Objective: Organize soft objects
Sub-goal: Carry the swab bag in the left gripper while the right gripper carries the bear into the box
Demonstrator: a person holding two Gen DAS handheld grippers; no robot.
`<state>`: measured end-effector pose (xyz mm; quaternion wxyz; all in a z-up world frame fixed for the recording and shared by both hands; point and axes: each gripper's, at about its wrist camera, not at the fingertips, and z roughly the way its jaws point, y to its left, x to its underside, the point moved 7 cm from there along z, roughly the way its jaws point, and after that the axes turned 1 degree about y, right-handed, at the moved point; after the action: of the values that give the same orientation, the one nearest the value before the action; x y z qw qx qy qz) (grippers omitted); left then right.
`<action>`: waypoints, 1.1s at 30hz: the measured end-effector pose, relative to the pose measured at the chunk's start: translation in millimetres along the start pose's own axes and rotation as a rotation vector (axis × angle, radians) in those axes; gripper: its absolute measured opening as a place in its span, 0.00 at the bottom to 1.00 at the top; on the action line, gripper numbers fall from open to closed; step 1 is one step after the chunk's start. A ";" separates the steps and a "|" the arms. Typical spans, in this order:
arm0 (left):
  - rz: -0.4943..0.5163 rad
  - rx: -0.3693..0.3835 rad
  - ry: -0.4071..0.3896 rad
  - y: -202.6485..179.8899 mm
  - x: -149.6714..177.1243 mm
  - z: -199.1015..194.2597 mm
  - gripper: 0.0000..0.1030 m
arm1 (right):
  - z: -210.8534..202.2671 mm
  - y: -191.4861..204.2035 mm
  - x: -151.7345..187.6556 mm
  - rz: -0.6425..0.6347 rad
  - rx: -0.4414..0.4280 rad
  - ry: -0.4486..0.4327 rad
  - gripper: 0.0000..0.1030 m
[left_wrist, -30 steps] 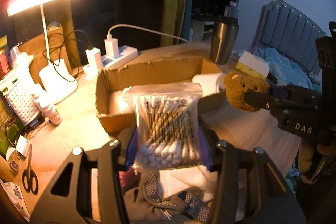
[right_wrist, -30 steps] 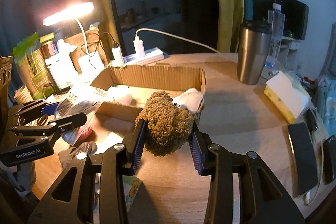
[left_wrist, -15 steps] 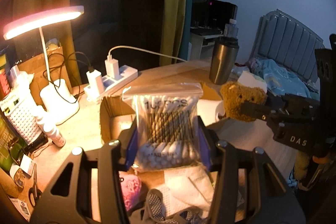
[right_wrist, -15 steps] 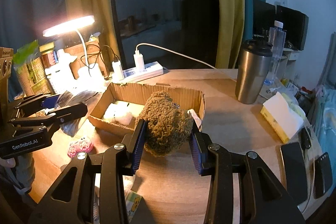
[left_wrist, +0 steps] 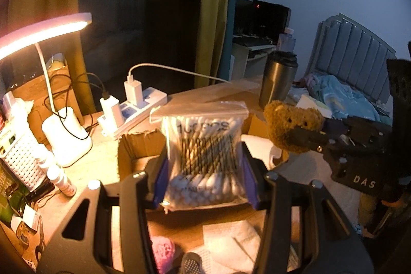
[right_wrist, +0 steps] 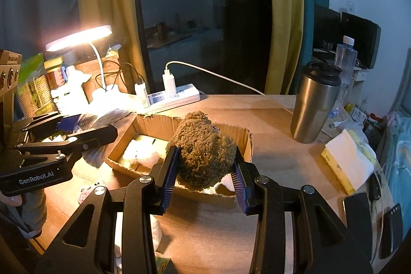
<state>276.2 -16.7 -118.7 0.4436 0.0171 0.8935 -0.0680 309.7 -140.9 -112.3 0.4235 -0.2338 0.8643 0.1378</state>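
Observation:
My left gripper [left_wrist: 204, 179] is shut on a clear bag of cotton swabs [left_wrist: 203, 153] and holds it upright above the near edge of an open cardboard box [left_wrist: 133, 145]. My right gripper [right_wrist: 205, 176] is shut on a brown plush bear [right_wrist: 204, 153] and holds it above the box [right_wrist: 246, 145]. The bear also shows in the left wrist view [left_wrist: 290, 126], to the right of the bag. The left gripper shows in the right wrist view [right_wrist: 84, 127] at the left. White soft pieces [right_wrist: 140, 154] lie in the box.
A lit desk lamp [left_wrist: 64, 135], a power strip with chargers [left_wrist: 133, 104], a steel tumbler [right_wrist: 316, 104], a tissue box [right_wrist: 346, 161] and phones [right_wrist: 359, 217] stand on the table. A pink soft ball [left_wrist: 163, 253] and white cloths [left_wrist: 231, 243] lie below my left gripper.
Both grippers have risen and pulled back from the box with their loads. The box and table now sit lower and farther in both views.

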 end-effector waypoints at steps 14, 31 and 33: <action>-0.016 -0.019 0.079 8.0 7.1 48.8 0.48 | 41.4 -1.1 -2.0 -0.026 -0.017 0.036 0.40; -0.032 -0.019 0.187 10.5 27.7 105.0 0.48 | 93.0 -12.3 11.7 0.001 -0.053 0.109 0.40; -0.031 -0.016 0.197 10.0 29.7 109.9 0.48 | 97.8 -13.9 13.7 0.007 -0.055 0.119 0.40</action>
<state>346.0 -22.7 -209.0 0.3529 0.0063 0.9334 -0.0656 374.9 -114.0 -182.8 0.3642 -0.2503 0.8847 0.1486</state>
